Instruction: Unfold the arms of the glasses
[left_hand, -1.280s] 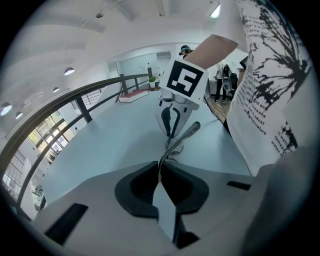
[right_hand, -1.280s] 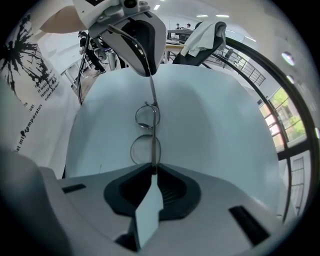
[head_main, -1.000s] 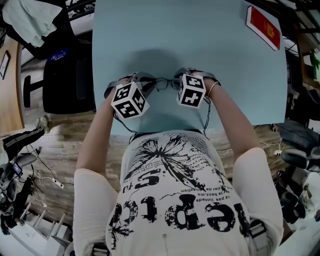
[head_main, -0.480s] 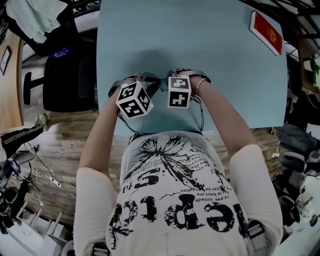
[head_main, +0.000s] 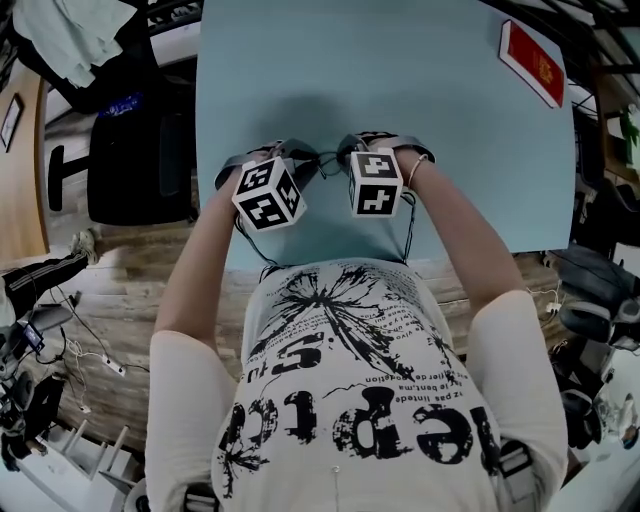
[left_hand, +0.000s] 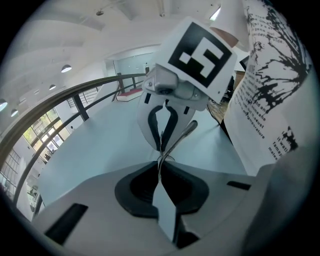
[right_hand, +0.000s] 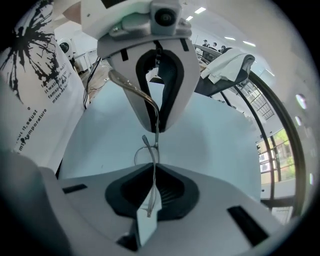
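Observation:
The thin metal-framed glasses (head_main: 321, 160) hang just above the light blue table (head_main: 420, 110), between my two grippers. My left gripper (head_main: 298, 162) is shut on the frame, and the wire shows pinched at its tips (left_hand: 160, 165). The right gripper (head_main: 346, 153) faces it from close by. Its jaws are closing, with a thin arm of the glasses (right_hand: 151, 192) running between them and the pads on it. A lens rim (right_hand: 144, 156) shows just beyond those jaws. Each gripper view shows the other gripper opposite: the right gripper (left_hand: 163, 144) and the left gripper (right_hand: 156, 125).
A red booklet (head_main: 532, 60) lies at the table's far right corner. A black chair (head_main: 135, 150) with cloth on it stands left of the table. The table's near edge (head_main: 330, 262) is right at the person's body, and cables hang from it.
The right gripper has come in closer to the left one and rolled about its axis. Less of the glasses now shows between them. The left gripper has hardly moved.

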